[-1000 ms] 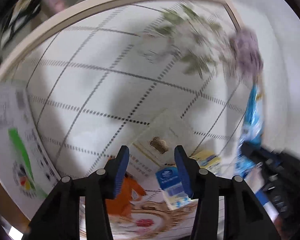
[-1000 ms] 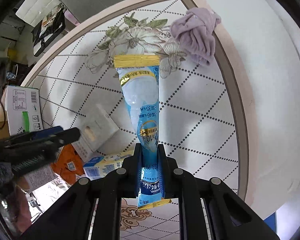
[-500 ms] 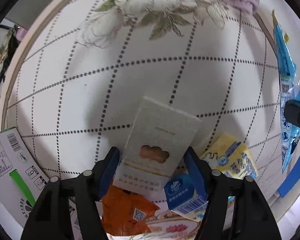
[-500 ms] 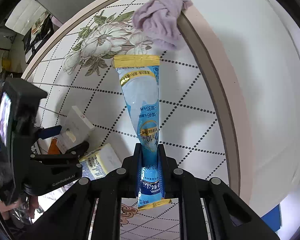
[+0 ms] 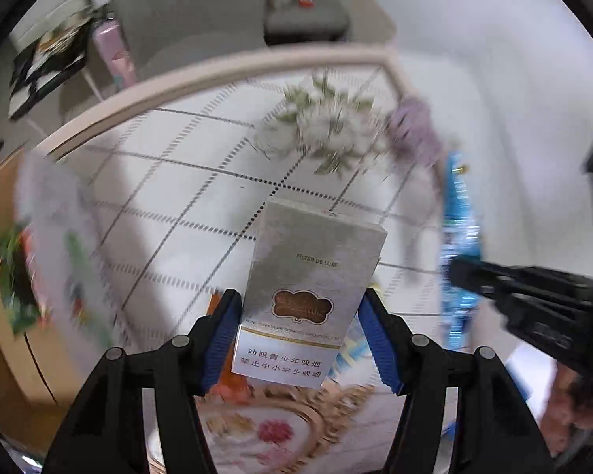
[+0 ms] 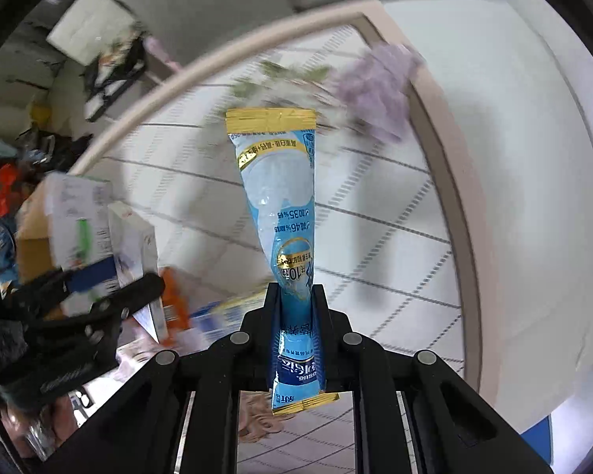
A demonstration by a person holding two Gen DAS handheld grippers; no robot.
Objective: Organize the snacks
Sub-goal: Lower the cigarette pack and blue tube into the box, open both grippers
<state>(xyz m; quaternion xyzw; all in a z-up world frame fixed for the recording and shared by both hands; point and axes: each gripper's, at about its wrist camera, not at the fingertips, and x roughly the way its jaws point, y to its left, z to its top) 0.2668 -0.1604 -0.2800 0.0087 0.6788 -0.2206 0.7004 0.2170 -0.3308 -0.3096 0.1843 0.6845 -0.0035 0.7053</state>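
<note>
A: What does the left gripper (image 5: 300, 330) hold?

B: A grey box (image 5: 314, 276). It stands upright between the 2 blue pads (image 5: 222, 335), above the table (image 5: 170, 197). The jaws are closing a little at this moment. The left pad touches the box's side; on the right side the lower corner of the box sits near the pad, but I cannot tell if it presses there.

A: And the right gripper (image 6: 296, 304)?

B: Its jaws are pressed together on a blue pouch (image 6: 276, 181). The pouch sticks up from the fingers, its gold-sealed end on top, and its other gold end hangs below the jaws. In the left view the same pouch shows at the right edge, thin and blurred, with the black arm of the right gripper beside it.

A: Where are the other snacks?

B: On the table under the box, near the lower edge: an orange packet (image 6: 174, 300) and a yellow and blue pack (image 6: 225, 308), both blurred. They lie just beside each other.

A: Anything else?

B: A purple cloth (image 6: 379, 87) lies at the far corner of the table, by the flower print. A carton (image 6: 71, 221) stands at the left.
</note>
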